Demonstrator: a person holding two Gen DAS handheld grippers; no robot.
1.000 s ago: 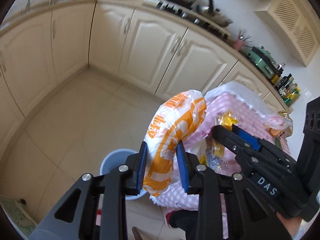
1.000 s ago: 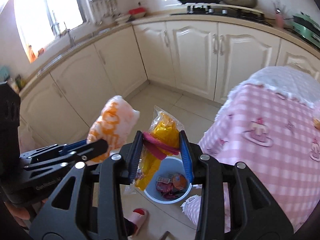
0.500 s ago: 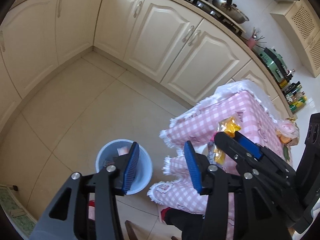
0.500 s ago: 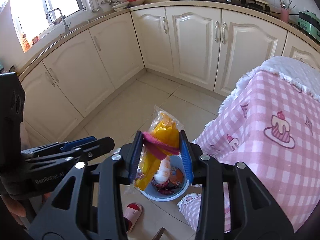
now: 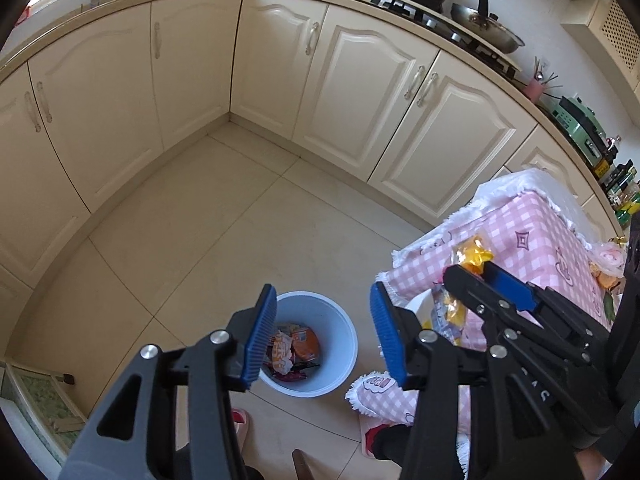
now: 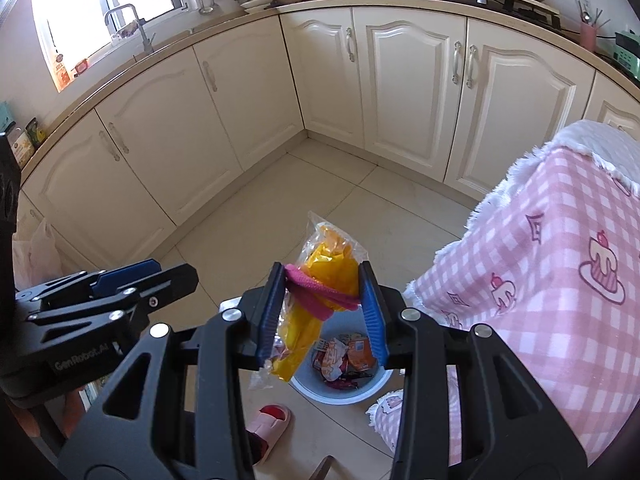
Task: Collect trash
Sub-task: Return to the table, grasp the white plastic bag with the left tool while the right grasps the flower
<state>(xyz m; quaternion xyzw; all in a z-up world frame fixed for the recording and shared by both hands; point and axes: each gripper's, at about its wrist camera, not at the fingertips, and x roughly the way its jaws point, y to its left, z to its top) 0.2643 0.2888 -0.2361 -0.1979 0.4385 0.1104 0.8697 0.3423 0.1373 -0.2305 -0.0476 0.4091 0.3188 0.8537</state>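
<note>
A: Item one, left tool [image 5: 322, 330]: what is it doing?

B: It is hanging over the bin [image 5: 316, 344], jaws opening, nothing between the blue pads. In the left view the bin is sitting at 6 o'clock on the floor, with orange and red wrappers [image 5: 294, 350] lying inside it.

A: Item two, right tool [image 6: 322, 312]?

B: It is gripping a packet [image 6: 320, 280], clear film with yellow and pink contents, pads pressing on both sides. The packet is hanging at about 12 o'clock from the bin's rim in the right view, its lower end dangling over the near-left edge.

A: Step in hand?

B: Judging by this, the left drop is finishing and the right drop is coming up. The next move is calling for the right tool to be centring the packet over the bin's mouth, then parting its jaws; the film looks light and may be drifting toward the rim.

A: Item three, the bench [image 6: 560, 260]?

B: It is standing at 3 o'clock of the bin under a pink check cloth.

A: Changes against a second ago?

B: The left tool was pinching an orange-and-white bag; that bag is now lying in the bin. The right tool is holding the same packet, lower and nearer the bin.
</note>
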